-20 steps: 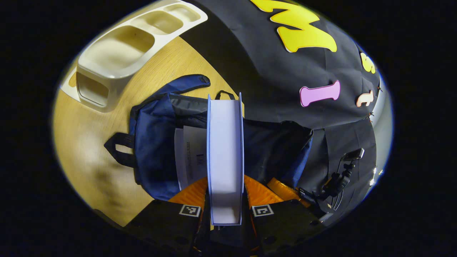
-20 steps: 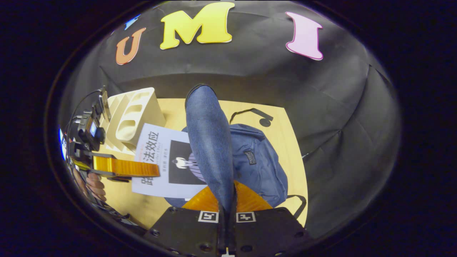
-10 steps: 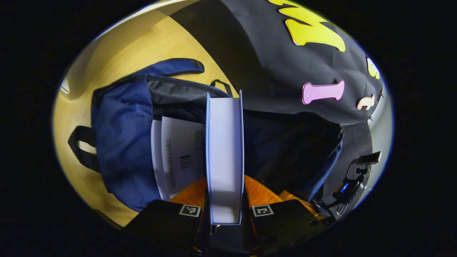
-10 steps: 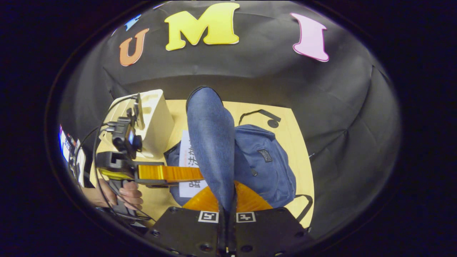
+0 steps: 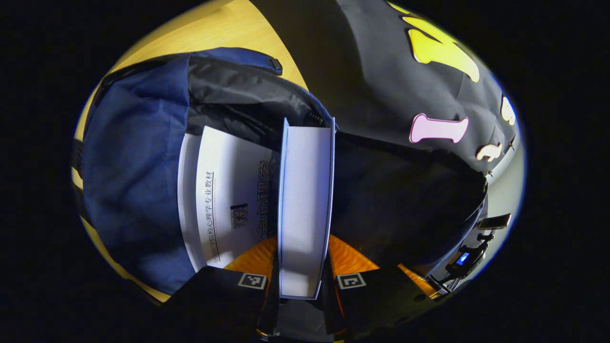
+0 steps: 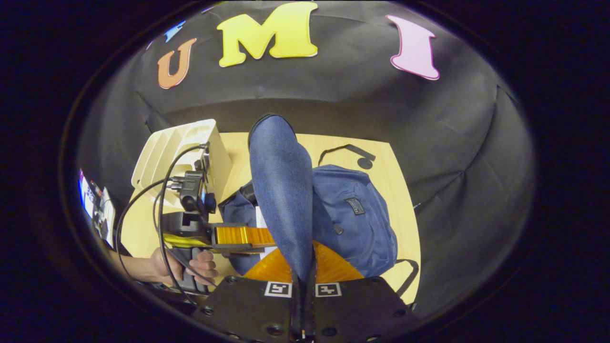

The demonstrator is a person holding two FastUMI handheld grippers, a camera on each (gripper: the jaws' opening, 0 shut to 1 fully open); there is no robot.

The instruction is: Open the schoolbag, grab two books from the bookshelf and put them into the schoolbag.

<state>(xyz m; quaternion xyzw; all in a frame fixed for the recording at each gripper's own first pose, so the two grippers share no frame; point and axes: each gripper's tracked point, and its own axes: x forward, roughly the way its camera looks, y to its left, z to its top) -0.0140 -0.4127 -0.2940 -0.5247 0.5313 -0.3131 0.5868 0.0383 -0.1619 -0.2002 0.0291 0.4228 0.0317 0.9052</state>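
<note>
The book [image 5: 305, 209] is held edge-on between the fingers of the left gripper [image 5: 304, 286], which is closed on it from both sides, and its far end is at the mouth of the schoolbag [image 5: 133, 176]. It is judged to be stiff and rather heavy, with smooth covers that may slip, so it is best gripped flat on both covers near the spine. A first book [image 5: 224, 195] is seen lying inside the bag already. The bag cloth is soft and limp and cannot stay open by itself; its flap [image 6: 281, 190] is pinched and lifted by the right gripper [image 6: 303, 286], whose fingers are pressed together on it. Compared with one second ago, the bag is much nearer in the left gripper view and the white bookshelf [image 6: 176, 147] is gone from that view. In the right gripper view the book's cover is now almost hidden behind the flap, and the hand [image 6: 190, 267] has come closer to the bag.
</note>
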